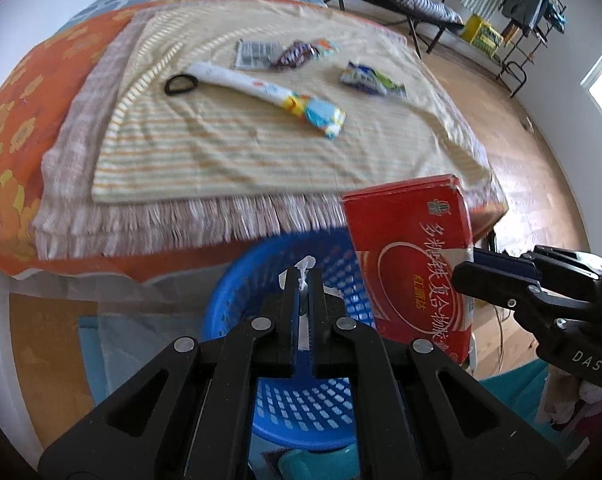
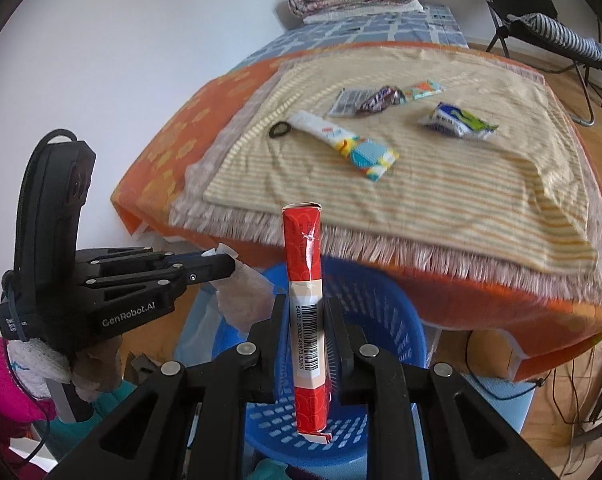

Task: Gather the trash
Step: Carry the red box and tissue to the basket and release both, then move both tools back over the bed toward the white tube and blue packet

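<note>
Left tool (image 1: pixel 304 280) clamped on crumpled tissue (image 2: pixel 247 294), right tool (image 2: pixel 303 306) gripping red box (image 2: pixel 306 280), both tilted over blue basket (image 1: pixel 237 280)

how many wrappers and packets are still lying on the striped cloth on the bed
5. A long white packet lies nearest, beside a black ring. Three sit together at the back: grey, dark, orange-teal. A blue-green one lies to the right. More may be hidden.
</note>
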Available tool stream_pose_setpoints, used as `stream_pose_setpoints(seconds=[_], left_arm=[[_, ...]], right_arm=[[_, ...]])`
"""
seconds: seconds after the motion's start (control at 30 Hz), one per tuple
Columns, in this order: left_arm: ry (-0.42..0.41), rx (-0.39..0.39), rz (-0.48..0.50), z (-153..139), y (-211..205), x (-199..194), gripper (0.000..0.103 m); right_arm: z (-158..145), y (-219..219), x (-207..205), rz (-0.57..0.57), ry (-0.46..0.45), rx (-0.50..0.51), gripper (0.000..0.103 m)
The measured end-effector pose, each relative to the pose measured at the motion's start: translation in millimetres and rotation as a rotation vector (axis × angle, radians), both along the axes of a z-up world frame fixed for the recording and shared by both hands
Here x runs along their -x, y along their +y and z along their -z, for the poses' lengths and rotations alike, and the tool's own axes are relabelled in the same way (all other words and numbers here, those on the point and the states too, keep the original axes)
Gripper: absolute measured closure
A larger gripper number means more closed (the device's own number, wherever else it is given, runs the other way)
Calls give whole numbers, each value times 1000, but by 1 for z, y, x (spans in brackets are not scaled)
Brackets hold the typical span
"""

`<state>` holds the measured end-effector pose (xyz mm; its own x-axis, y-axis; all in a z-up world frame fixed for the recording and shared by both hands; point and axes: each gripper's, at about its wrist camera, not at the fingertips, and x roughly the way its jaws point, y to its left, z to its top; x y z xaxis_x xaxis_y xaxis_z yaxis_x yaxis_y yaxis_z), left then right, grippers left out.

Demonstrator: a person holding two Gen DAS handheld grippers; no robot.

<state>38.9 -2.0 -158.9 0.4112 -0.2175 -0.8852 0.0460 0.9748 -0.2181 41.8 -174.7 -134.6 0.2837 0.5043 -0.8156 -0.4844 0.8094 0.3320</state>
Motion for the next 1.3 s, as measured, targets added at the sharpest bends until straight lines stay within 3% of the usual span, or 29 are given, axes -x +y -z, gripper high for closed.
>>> stream_pose_setpoints(seconds=[0.4,0.53,0.67,0.93,1.03,1.1,1.2,1.3], left_arm=[[72,-14,26,21,-9,8,102],[89,-14,25,23,-10,7,100],[87,-14,5,23,-7,7,63],[81,-33,-23,22,-1,4,60],[76,-44,-42,21,2,3,46],[67,-48,-51,19,3,2,44],[63,-53,-63,17,5,0,40],[61,-45,-81,15,8,-5,39]], right_arm=[[23,5,11,-14,55,45,83],[24,6,10,-6,51,56,74],[25,7,10,-6,47,70,66],[23,9,10,0,11,115,42],[23,6,7,21,3,126,38],[22,4,4,34,4,129,38],[21,0,0,56,-1,133,22],[17,-3,-5,73,-11,123,18]])
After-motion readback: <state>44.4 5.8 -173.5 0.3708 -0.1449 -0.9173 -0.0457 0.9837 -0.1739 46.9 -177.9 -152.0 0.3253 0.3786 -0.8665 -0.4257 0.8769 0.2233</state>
